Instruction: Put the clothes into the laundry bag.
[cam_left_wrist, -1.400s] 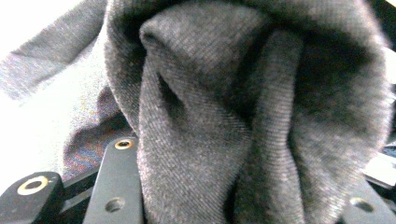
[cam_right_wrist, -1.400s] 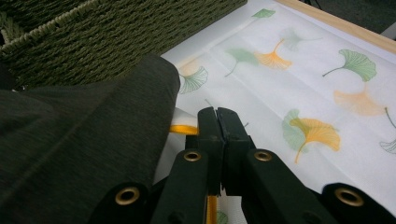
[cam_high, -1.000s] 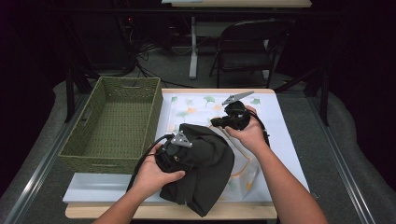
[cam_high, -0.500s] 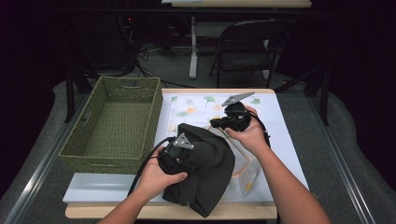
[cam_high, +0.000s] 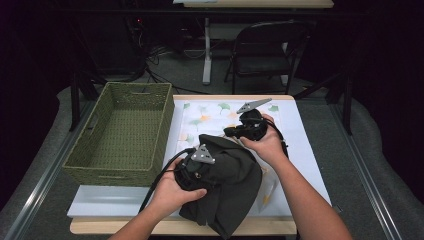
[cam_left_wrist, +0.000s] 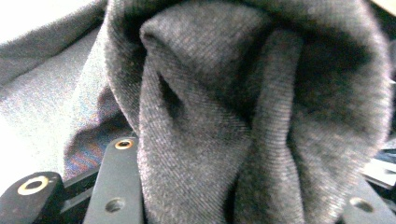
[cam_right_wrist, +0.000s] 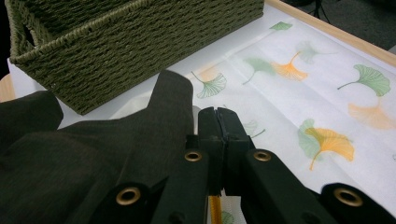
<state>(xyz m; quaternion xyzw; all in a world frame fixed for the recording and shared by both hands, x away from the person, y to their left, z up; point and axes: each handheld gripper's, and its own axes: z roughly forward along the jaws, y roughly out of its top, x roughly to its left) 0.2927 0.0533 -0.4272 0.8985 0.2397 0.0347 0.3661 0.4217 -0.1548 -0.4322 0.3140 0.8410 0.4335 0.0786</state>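
Observation:
A dark grey garment (cam_high: 235, 187) lies bunched at the front of the table, on a white mat (cam_high: 212, 112) printed with ginkgo leaves. My left gripper (cam_high: 197, 167) sits on the garment's left side. In the left gripper view a thick fold of the cloth (cam_left_wrist: 243, 116) fills the gap between its jaws, so the left gripper (cam_left_wrist: 233, 191) is shut on it. My right gripper (cam_high: 239, 131) rests just beyond the garment's far edge. Its jaws are pressed together with nothing between them, and a corner of the garment (cam_right_wrist: 170, 100) lies beside the right gripper (cam_right_wrist: 218, 122).
A green woven basket (cam_high: 162, 125) stands on the table's left half, and its near wall (cam_right_wrist: 116, 56) is close to my right gripper. Bare mat (cam_right_wrist: 317, 84) stretches to the table's right. A black chair (cam_high: 265, 45) and a table leg stand on the floor behind.
The left hand has shifted slightly to the right with the cloth, which now bunches up a little higher toward the right gripper. The right hand has stayed still.

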